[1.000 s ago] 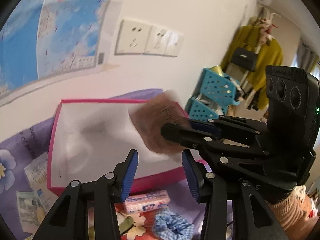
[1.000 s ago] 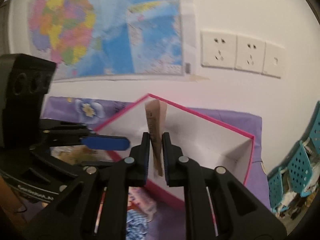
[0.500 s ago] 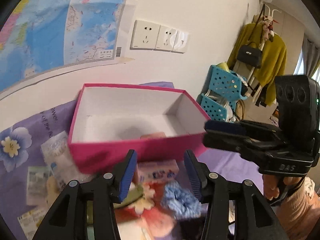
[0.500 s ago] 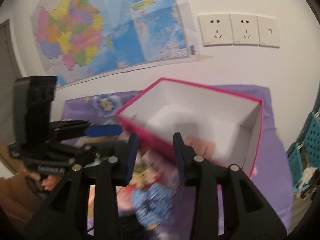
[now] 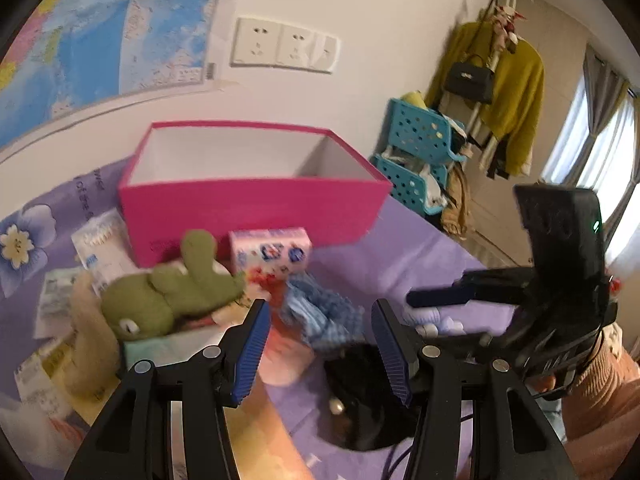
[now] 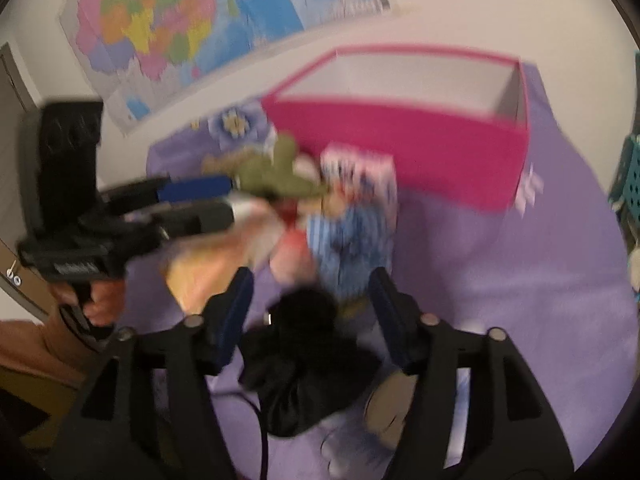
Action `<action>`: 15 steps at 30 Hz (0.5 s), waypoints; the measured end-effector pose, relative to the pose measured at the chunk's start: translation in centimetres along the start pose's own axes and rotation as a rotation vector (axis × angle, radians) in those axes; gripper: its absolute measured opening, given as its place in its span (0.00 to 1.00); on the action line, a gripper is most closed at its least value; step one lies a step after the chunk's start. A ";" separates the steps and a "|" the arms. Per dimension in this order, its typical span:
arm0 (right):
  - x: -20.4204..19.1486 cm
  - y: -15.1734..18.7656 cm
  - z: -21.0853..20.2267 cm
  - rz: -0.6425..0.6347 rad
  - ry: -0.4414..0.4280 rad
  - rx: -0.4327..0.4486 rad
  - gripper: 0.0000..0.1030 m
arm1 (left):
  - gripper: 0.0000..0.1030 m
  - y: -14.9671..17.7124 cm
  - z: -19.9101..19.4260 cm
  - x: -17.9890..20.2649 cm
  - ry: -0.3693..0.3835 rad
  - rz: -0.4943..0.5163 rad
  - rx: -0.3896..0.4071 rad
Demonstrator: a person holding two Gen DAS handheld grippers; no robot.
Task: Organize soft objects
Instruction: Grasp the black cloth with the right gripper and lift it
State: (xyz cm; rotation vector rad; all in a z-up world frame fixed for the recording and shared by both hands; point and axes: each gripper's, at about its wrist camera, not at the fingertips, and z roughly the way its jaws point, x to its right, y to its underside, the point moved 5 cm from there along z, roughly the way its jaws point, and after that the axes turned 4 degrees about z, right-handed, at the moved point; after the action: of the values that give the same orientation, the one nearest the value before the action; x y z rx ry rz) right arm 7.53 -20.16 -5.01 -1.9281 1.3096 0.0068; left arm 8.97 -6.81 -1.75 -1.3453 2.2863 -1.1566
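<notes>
An open pink box point(image 5: 256, 200) point(image 6: 400, 144) stands at the back of the purple cloth; its floor is hidden. In front of it lie a green plush frog point(image 5: 160, 300) point(image 6: 276, 176), a pink tissue pack point(image 5: 272, 252) point(image 6: 360, 172), a blue checked scrunchie point(image 5: 320, 312) point(image 6: 348, 240) and a black fluffy pouch point(image 5: 360, 392) point(image 6: 304, 344). My left gripper point(image 5: 318, 320) hovers over the scrunchie, its jaws opening and pressing on nothing. My right gripper point(image 6: 312, 292) hangs above the black pouch, jaws opening wide and also holding nothing.
Flat tissue packets point(image 5: 100, 248) lie left of the box. A wall with sockets point(image 5: 284, 46) and a map point(image 6: 180, 28) rises right behind the box. Teal baskets point(image 5: 420, 160) and a coat rack point(image 5: 500, 80) stand off the cloth's right side.
The right gripper let go of the brown piece over the box and opened. Both grippers drew back from the box and sank toward the pile in front of it.
</notes>
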 end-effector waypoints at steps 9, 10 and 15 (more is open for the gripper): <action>-0.3 3.6 3.0 -0.017 0.063 -0.074 0.64 | 0.52 2.2 0.6 1.4 0.014 0.012 -0.037; -0.3 3.6 3.1 -0.015 0.061 -0.074 0.64 | 0.52 2.5 0.5 1.5 0.017 0.014 -0.040; 0.1 3.9 3.9 -0.021 0.071 -0.074 0.37 | 0.52 3.3 0.5 1.8 0.026 0.013 -0.055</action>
State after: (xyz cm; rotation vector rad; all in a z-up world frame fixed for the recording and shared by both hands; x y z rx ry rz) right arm 6.10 -18.47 -10.09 -2.0211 1.3531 -0.0243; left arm 6.24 -7.66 -4.21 -1.3409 2.3577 -1.1209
